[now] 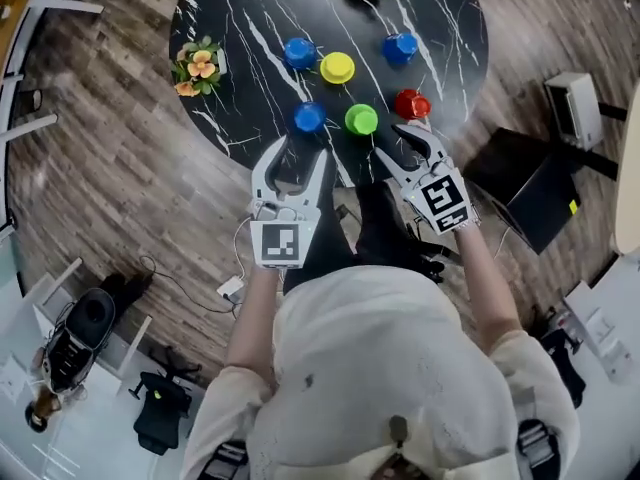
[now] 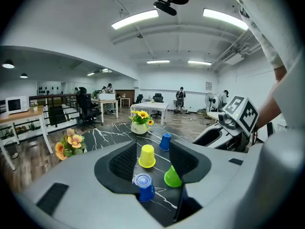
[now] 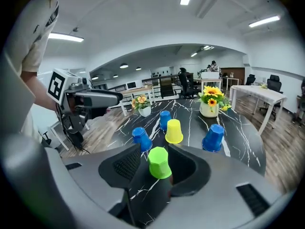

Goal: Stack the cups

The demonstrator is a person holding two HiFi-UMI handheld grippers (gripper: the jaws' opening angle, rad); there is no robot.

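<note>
- Left gripper (image 1: pixel 297 160), jaws apart and empty, aims at the nearest blue cup (image 1: pixel 309 117) just left of the green cup (image 1: pixel 361 119), apparently for grasping.
- Right gripper (image 1: pixel 412 146), jaws apart, empty, waits right of the green cup.

The head camera looked steeply down. Both gripper cameras looked low across the table (image 1: pixel 250 28) at the yellow cup (image 3: pixel 174 131).

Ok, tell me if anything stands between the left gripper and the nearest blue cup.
Nothing visible does. The nearest blue cup stands just ahead of the left gripper's open jaws, with only bare table between. The green cup stands to its right, apart and off that line.
</note>
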